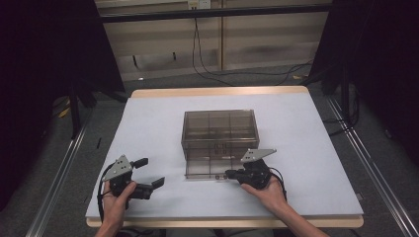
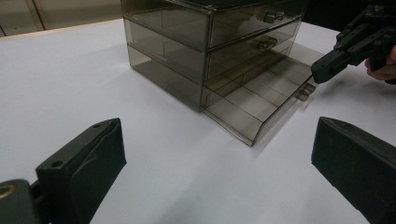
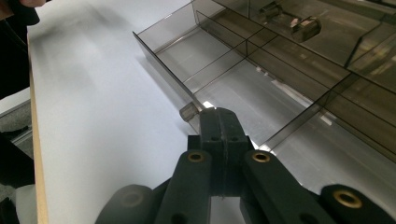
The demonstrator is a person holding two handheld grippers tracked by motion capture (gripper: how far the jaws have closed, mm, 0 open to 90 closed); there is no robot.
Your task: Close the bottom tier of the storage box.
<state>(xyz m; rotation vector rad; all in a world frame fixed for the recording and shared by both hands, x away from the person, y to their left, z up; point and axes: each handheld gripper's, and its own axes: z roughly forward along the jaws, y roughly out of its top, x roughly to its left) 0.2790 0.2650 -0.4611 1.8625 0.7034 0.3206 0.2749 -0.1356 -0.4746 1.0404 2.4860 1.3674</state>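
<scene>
Drawer unit (image 1: 219,133) — smoky translucent plastic, glossy; table cover (image 1: 148,128) — matt white, smooth; table edge (image 1: 217,91) — pale wood; gripper jaws matt black.

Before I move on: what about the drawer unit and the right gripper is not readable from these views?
- Upper two drawers: contents unreadable through smoked plastic in the left gripper view.
- Right gripper: jaws pressed together at the open bottom drawer's front wall; whether they pinch its knob is hidden by the jaws.
</scene>
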